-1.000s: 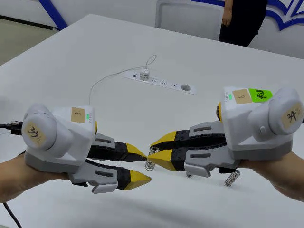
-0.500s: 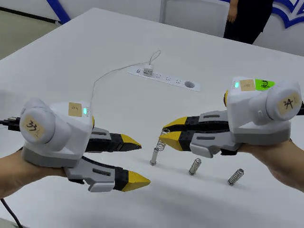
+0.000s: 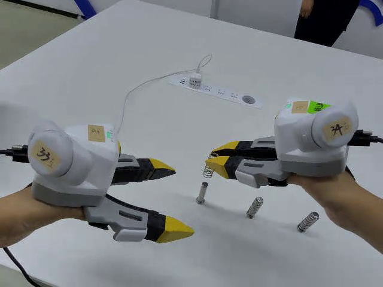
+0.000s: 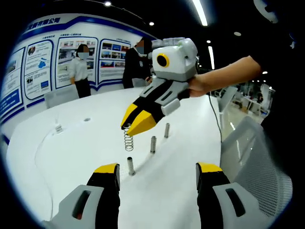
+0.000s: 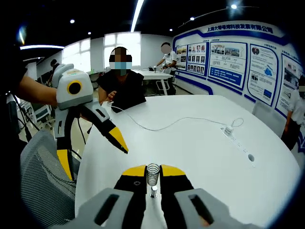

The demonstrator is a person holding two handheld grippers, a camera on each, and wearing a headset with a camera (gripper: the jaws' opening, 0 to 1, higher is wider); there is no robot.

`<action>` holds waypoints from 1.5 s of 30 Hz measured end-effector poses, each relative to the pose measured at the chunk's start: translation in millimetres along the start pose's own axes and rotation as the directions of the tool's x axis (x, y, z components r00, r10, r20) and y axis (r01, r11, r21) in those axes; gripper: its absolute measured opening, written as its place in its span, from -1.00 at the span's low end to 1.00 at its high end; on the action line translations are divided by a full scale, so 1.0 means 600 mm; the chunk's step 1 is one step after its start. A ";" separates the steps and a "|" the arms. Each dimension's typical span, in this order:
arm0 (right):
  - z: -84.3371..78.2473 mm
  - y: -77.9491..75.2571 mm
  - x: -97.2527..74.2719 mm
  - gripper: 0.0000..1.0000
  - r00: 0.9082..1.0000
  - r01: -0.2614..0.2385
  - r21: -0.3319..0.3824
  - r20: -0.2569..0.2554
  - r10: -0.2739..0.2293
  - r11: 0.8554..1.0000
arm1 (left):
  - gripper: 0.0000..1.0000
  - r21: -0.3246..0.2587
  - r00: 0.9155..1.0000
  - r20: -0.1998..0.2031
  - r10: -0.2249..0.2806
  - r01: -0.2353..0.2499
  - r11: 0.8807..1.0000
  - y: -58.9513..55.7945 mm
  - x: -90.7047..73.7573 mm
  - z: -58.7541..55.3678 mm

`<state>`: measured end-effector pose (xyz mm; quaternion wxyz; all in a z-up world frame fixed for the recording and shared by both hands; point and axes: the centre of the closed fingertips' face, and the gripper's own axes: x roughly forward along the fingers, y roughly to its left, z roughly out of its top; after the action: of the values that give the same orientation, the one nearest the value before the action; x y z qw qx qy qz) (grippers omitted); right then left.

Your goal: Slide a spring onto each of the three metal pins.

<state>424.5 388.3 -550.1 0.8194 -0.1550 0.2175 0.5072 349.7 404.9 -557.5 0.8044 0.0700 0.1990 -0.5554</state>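
Fingers of right gripper pinch spring above bare pin

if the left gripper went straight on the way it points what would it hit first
Probably the bare pin, just ahead of the open left gripper; the right gripper and its spring sit beyond. Depth is unclear.

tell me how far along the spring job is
Done: the middle pin and the end pin each look to carry a spring. In hand: the right tongs are shut on a spring, held over the bare pin. Left: slide that spring down onto it. The left tongs are open and empty.
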 end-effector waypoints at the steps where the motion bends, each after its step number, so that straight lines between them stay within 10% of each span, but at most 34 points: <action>1: -0.003 -0.003 0.003 -0.80 1.000 0.005 0.006 -0.002 -0.005 1.000 | 0.36 -0.003 1.000 -0.002 0.004 -0.004 1.000 0.001 0.000 -0.002; 22: -0.062 -0.010 0.033 -0.79 0.999 0.012 0.075 -0.042 -0.009 0.997 | 0.66 -0.053 0.999 -0.012 0.046 -0.047 0.997 0.019 -0.001 -0.016; 45: -0.109 -0.004 0.065 -0.78 0.992 0.020 -0.005 -0.126 -0.021 1.000 | 0.65 -0.062 0.997 -0.037 0.070 -0.072 0.995 0.032 -0.012 -0.028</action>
<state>428.8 385.9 -626.3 0.8089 -0.1904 0.2664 0.4882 360.8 423.8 -572.3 0.8220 0.0612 0.2276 -0.5185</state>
